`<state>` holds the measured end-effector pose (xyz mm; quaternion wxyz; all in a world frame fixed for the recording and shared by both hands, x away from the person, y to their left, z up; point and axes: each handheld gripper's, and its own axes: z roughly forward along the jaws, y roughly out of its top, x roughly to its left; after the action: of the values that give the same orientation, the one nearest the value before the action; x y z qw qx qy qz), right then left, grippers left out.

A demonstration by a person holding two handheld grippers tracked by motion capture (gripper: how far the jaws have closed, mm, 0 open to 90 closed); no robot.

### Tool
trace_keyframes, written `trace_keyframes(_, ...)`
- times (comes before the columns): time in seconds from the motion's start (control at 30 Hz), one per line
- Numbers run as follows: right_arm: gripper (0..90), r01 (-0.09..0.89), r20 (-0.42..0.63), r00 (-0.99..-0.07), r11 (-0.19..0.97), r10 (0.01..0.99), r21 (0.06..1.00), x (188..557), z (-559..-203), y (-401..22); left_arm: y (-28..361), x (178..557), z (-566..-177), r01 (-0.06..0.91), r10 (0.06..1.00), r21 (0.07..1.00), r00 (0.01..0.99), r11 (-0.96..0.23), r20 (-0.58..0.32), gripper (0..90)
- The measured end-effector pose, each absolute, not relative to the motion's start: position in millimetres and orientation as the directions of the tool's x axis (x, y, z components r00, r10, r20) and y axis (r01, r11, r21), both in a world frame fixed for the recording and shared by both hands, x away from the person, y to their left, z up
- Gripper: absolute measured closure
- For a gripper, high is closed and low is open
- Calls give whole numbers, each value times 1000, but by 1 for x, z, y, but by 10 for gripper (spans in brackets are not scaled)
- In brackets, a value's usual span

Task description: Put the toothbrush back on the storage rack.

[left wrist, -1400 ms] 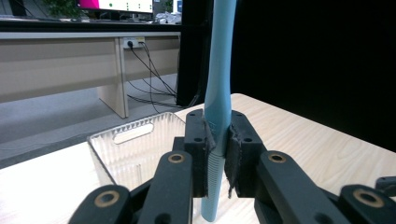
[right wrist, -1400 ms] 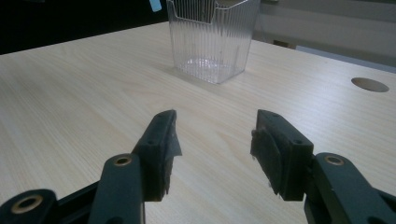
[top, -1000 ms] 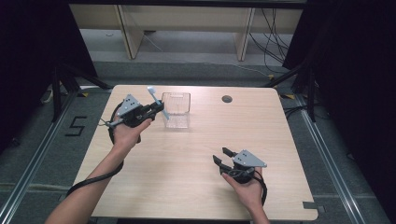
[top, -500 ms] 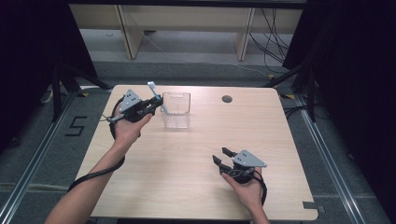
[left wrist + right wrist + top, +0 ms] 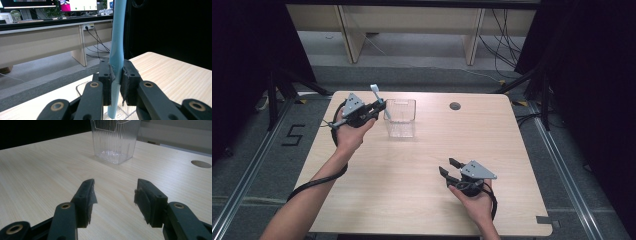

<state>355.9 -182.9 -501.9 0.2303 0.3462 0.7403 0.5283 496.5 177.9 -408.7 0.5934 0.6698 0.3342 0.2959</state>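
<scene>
A light blue toothbrush (image 5: 375, 92) stands upright in my left gripper (image 5: 379, 107), which is shut on its handle. In the left gripper view the pads clamp the toothbrush (image 5: 117, 50) at mid-handle, its head out of frame above. That gripper (image 5: 116, 75) hovers just left of a clear ribbed plastic container (image 5: 400, 118) on the far part of the wooden table (image 5: 412, 170). My right gripper (image 5: 451, 167) rests near the front right, open with nothing between its jaws. From the right gripper (image 5: 115, 195) the container (image 5: 113, 140) stands ahead and looks empty.
A round cable hole (image 5: 455, 106) lies in the tabletop right of the container, also seen as the hole (image 5: 201, 164) in the right gripper view. Behind the table are desk legs and loose cables on the floor. Dark curtains flank both sides.
My left gripper has lifted slightly and shifted toward the far edge with the toothbrush still clamped. The right gripper has stayed where it was.
</scene>
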Motion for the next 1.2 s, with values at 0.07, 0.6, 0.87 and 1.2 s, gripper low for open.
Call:
trace_keyframes(0.07, 495, 239, -13, -662, 227, 750, 944, 358, -502, -184, 177, 498, -409, 96, 802, 993, 598, -73, 1, 797)
trace_keyframes(0.6, 494, 226, -28, -661, 234, 750, 946, 359, -503, -184, 179, 509, -418, 112, 818, 990, 576, -89, 8, 796)
trace_keyframes(0.87, 494, 235, -18, -660, 228, 751, 945, 359, -503, -183, 178, 512, -422, 121, 820, 988, 572, -96, 9, 796)
trace_keyframes(1.2, 492, 232, -8, -663, 215, 748, 949, 359, -505, -181, 178, 514, -429, 139, 824, 984, 566, -109, 12, 794)
